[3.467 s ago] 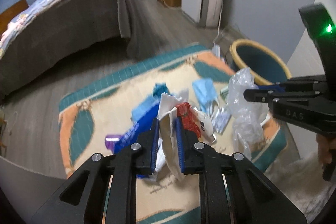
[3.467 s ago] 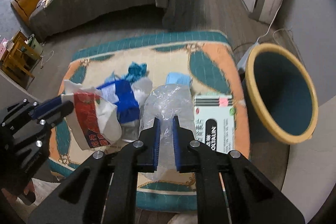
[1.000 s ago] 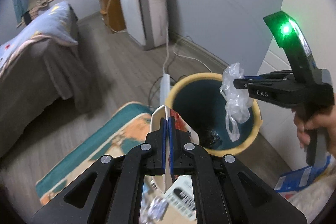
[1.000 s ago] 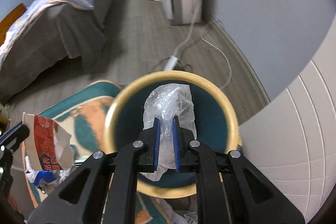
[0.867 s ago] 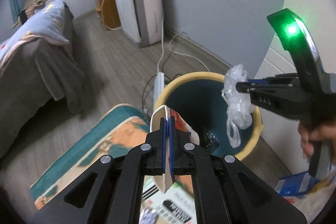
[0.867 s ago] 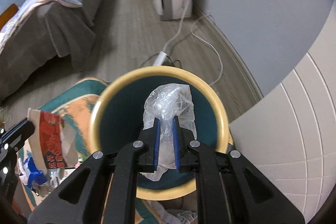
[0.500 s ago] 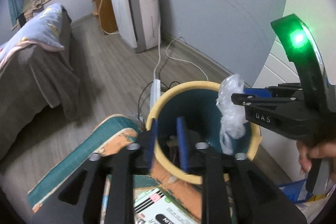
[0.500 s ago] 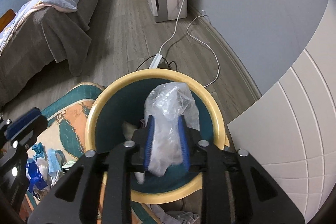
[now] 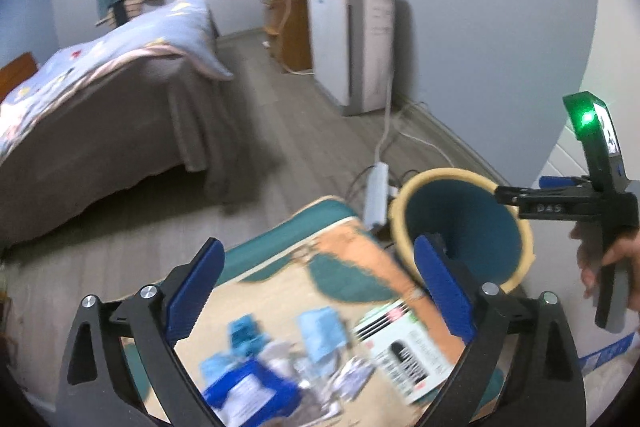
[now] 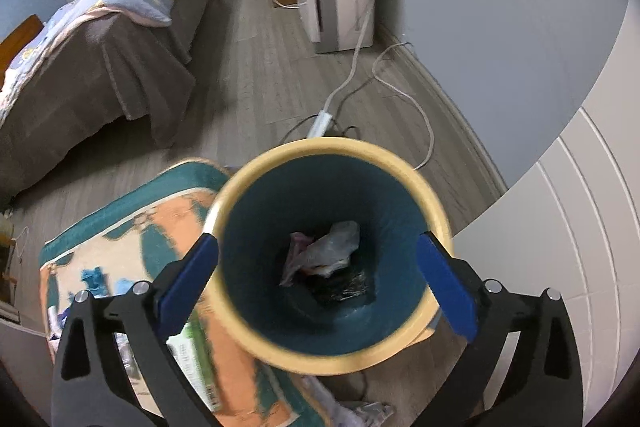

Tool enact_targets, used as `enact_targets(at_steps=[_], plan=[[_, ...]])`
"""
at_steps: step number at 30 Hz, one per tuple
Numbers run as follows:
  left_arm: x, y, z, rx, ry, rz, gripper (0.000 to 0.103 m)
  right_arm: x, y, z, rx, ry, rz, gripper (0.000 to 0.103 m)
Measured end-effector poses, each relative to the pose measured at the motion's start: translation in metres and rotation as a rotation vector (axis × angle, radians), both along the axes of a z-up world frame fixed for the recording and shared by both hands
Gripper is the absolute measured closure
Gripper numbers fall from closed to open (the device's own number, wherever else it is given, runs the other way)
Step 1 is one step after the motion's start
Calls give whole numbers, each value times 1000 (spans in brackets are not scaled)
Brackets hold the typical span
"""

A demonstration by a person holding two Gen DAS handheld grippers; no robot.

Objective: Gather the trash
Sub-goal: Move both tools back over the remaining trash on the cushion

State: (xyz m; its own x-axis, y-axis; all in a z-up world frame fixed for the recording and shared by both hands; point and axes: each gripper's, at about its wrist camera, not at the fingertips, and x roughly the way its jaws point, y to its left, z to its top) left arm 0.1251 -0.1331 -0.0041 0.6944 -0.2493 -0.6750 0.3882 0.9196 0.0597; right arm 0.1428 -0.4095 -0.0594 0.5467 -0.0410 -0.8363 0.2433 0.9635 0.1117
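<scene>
A teal bin with a yellow rim (image 10: 332, 147) stands beside the patterned mat (image 10: 132, 215). At its bottom lie the clear plastic bag (image 10: 332, 247) and other trash. My right gripper (image 10: 318, 263) is open and empty, right above the bin's mouth. My left gripper (image 9: 316, 275) is open and empty above the mat, left of the bin (image 9: 460, 179). On the mat lie a white box with a barcode (image 9: 404, 343), light blue wrappers (image 9: 320, 327), a blue packet (image 9: 248, 391) and foil scraps (image 9: 352, 375). The right gripper (image 9: 516, 191) shows in the left wrist view over the bin.
A bed with a grey skirt (image 9: 100, 131) stands at the left. A white appliance (image 9: 352, 43) stands by the wall, its cable and power strip (image 9: 376, 191) on the floor behind the bin. A white panelled wall (image 10: 580, 227) is at the right.
Both grippers opened wide. The red-and-white wrapper and the clear plastic bag dropped into the bin. The left gripper swung back toward the mat.
</scene>
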Motion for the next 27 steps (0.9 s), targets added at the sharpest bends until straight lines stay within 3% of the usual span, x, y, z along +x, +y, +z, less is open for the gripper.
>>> enact_targets(at_steps=[7, 14, 18, 27], plan=[[-18, 70, -1, 27, 5, 105, 7, -8, 68, 17, -67, -19, 114, 6], [-32, 118, -26, 84, 19, 170, 7, -15, 115, 8, -93, 17, 162, 6], [-30, 144, -52, 99, 75, 218, 7, -19, 139, -7, -116, 62, 196, 6], [-17, 170, -115, 126, 304, 267, 7, -17, 164, -51, -136, 178, 223, 6]])
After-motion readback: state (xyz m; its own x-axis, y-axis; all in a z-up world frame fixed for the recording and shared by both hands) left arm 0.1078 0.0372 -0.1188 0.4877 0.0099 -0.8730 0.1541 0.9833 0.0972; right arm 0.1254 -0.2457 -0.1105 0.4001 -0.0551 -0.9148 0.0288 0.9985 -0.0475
